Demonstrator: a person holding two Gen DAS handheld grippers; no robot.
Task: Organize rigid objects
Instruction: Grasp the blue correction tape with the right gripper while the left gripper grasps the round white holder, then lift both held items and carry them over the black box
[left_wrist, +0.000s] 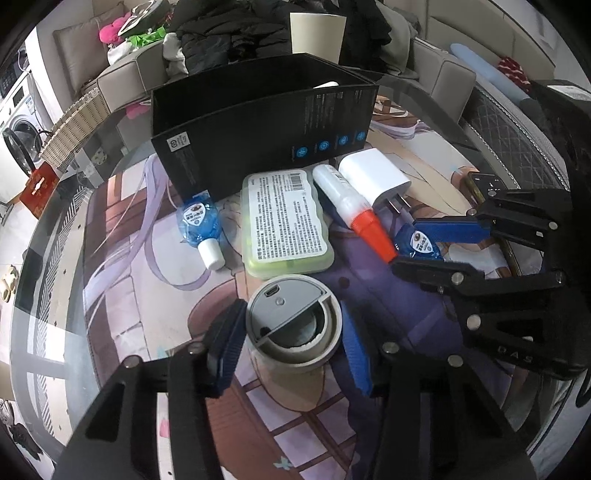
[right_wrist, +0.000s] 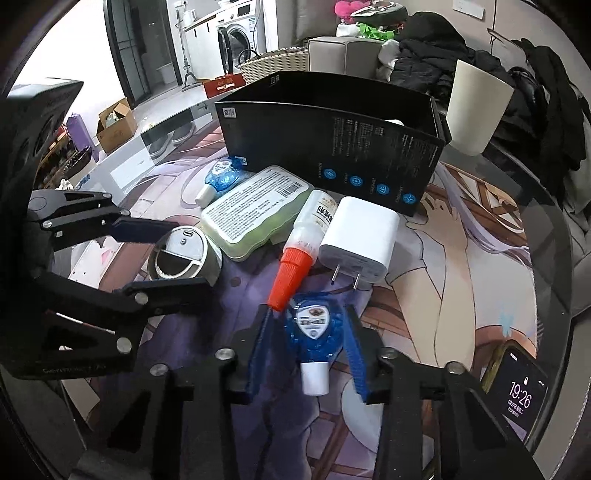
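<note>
An open black box (left_wrist: 258, 122) (right_wrist: 332, 147) stands at the back of the printed mat. In front of it lie a green case (left_wrist: 286, 221) (right_wrist: 255, 210), a glue bottle with an orange cap (left_wrist: 351, 206) (right_wrist: 299, 251), a white charger (left_wrist: 373, 177) (right_wrist: 358, 240) and a blue bottle (left_wrist: 199, 225) (right_wrist: 221, 177). My left gripper (left_wrist: 291, 332) is open around a grey round device (left_wrist: 293, 321) (right_wrist: 184, 254). My right gripper (right_wrist: 310, 332) is open around a second blue bottle (right_wrist: 312, 332) (left_wrist: 421, 243); I cannot tell whether the pads touch it.
A white cup (right_wrist: 476, 107) (left_wrist: 317, 33) stands behind the box. A phone (right_wrist: 517, 395) lies at the mat's right edge. The glass table's rim (left_wrist: 44, 258) curves round the mat. A sofa with clothes (left_wrist: 258, 33) is beyond.
</note>
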